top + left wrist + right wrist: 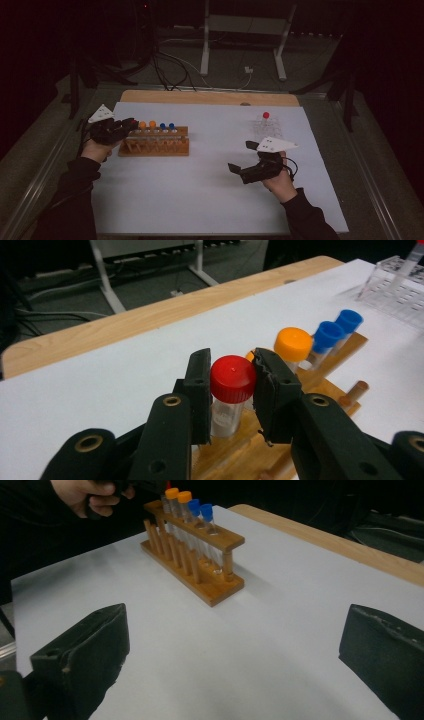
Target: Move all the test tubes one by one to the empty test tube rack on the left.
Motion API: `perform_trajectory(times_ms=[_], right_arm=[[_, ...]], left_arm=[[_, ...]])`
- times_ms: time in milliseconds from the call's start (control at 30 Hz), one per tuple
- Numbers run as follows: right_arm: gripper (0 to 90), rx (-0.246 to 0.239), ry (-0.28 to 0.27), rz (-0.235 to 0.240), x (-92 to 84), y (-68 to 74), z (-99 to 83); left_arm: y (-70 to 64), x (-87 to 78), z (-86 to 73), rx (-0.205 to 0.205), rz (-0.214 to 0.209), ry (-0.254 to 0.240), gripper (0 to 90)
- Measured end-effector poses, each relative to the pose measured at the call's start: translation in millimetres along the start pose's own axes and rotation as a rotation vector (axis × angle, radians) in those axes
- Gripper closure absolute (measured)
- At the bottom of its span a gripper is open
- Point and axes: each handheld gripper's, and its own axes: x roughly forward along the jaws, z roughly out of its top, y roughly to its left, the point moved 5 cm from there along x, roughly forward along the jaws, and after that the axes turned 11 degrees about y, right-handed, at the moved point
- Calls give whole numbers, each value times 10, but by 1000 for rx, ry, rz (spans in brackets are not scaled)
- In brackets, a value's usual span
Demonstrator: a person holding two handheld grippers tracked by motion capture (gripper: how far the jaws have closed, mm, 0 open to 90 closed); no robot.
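Observation:
A wooden tube rack (155, 145) stands on the white sheet at the left. It holds two orange-capped tubes (293, 342), two blue-capped tubes (327, 335) and, at its near-left end, a red-capped tube (232, 377). My left gripper (232, 385) has a pad against each side of the red cap, and the tube stands upright in the rack. My right gripper (240, 156) hovers low over the sheet right of centre. Its jaws are wide open with nothing between them, and they point toward the rack (200, 575).
A clear plastic rack (266, 125) with one red-capped tube stands at the back right of the white sheet (210, 200). A wooden table edge (210, 97) runs behind the sheet. Metal rails flank the table, and cables and a white stand lie on the floor beyond.

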Motion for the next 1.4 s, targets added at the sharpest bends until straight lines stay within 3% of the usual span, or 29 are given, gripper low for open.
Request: perform_trajectory(times_ms=[67,167,333,467,567,767,867,1067,1133,1300,1400], right_arm=[[1,-10,2,-13,-25,-28,-7],[1,-8,-1,-28,-76,-93,-17],[1,6,-16,-100,-184,-359,-66],[2,64,-7,-165,-223,-712,-155],[64,120,11,-212,-204,-1001,-220],[195,209,49,-269,-52,-1405,-215],[317,242,68,-290,43,-1565,-202],[522,299,134,-307,211,-1755,-196],[575,308,130,-306,218,-1779,-169],[655,273,191,-341,297,-1804,-145],[707,267,197,-341,318,-1805,-132]], left_arm=[[-32,-47,-5,0,-27,-8,447],[-118,-136,-20,14,-67,-26,227],[-417,-284,-73,61,-150,-60,77],[-700,-349,-95,101,-193,-91,47],[-871,-349,-126,132,-225,-95,45],[-1018,-293,-171,150,-256,-80,40],[-1051,-281,-175,157,-263,-81,40],[-1074,-249,-192,156,-271,-74,40],[-1080,-245,-201,160,-273,-74,40],[-1077,-250,-209,159,-282,-73,40],[-1066,-247,-219,158,-275,-70,40]])
